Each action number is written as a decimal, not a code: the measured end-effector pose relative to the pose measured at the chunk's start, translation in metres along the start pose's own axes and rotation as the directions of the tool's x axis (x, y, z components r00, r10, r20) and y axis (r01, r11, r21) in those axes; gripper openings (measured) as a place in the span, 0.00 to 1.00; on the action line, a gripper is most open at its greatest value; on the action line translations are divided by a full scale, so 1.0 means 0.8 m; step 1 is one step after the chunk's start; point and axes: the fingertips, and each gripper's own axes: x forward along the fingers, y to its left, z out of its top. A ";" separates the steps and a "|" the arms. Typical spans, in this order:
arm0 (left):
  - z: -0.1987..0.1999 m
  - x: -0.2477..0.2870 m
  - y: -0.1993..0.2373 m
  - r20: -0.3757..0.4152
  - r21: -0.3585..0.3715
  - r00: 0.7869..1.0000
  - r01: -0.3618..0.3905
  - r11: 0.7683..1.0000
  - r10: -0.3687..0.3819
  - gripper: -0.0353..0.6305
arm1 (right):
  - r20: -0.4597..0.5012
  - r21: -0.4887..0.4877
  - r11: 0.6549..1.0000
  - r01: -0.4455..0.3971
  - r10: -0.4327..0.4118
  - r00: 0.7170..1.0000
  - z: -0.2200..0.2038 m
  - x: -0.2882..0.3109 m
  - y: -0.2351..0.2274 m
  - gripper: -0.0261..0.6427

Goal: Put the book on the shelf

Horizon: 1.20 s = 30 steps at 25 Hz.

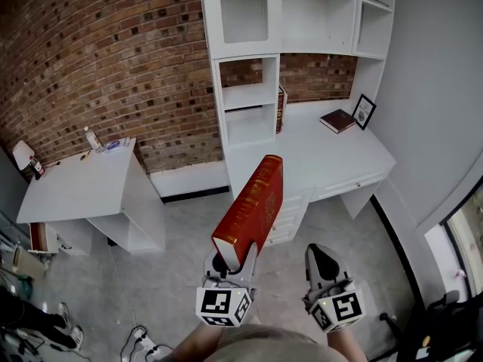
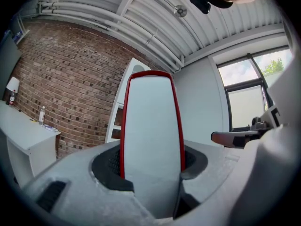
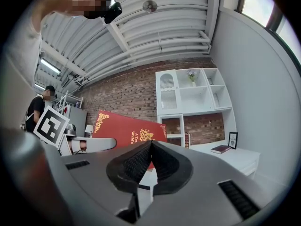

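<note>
Left gripper [image 1: 230, 266] pinched red book [image 1: 251, 210] by its lower end, spine angled toward white shelf unit [image 1: 249, 96]. Right gripper [image 1: 326, 266] jaws pressed together, empty.

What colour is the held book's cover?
The book is red with gold ornament, best seen in the right gripper view.

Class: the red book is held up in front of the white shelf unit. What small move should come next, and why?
Probably carry the red book forward toward the shelf unit. The left tool grips the book's lower end, but the book is in mid-air on the near side of the desk, apart from every compartment. The right tool is shut and empty, so it has no part in this.
</note>
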 end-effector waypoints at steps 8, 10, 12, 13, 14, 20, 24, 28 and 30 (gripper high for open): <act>0.000 0.007 -0.002 0.000 0.000 1.000 -0.030 1.000 0.030 0.39 | -0.007 0.021 1.000 -0.006 0.006 1.000 -0.007 0.004 -0.019 0.05; 0.002 0.012 0.007 0.004 0.003 0.999 -0.038 0.999 0.038 0.39 | -0.001 0.024 1.000 -0.009 0.009 1.000 -0.008 0.014 -0.020 0.05; 0.003 0.022 0.015 0.010 0.002 0.999 -0.040 0.999 0.040 0.39 | 0.004 0.023 1.000 -0.009 0.009 1.000 -0.009 0.025 -0.023 0.05; 0.004 0.028 0.018 0.014 0.004 0.999 -0.037 0.999 0.037 0.39 | 0.006 0.021 1.000 -0.008 0.008 1.000 -0.009 0.030 -0.026 0.05; 0.005 0.036 0.021 0.019 0.006 0.999 -0.034 0.999 0.034 0.39 | 0.008 0.019 1.000 -0.006 0.006 1.000 -0.008 0.037 -0.029 0.05; 0.011 0.087 0.035 0.032 0.009 0.999 -0.016 1.000 0.016 0.39 | 0.007 0.019 1.000 0.012 -0.012 1.000 -0.010 0.076 -0.056 0.05; 0.016 0.119 0.047 0.038 0.005 0.999 -0.005 1.000 0.005 0.39 | 0.008 0.010 1.000 0.019 -0.019 1.000 -0.005 0.107 -0.071 0.05; 0.018 0.148 0.062 0.041 -0.001 0.999 0.001 1.000 -0.001 0.39 | 0.006 0.003 1.000 0.025 -0.025 1.000 -0.003 0.136 -0.082 0.05; 0.020 0.163 0.068 0.041 -0.004 0.999 0.003 1.000 -0.003 0.39 | -0.003 0.004 1.000 0.028 -0.028 1.000 -0.002 0.151 -0.088 0.05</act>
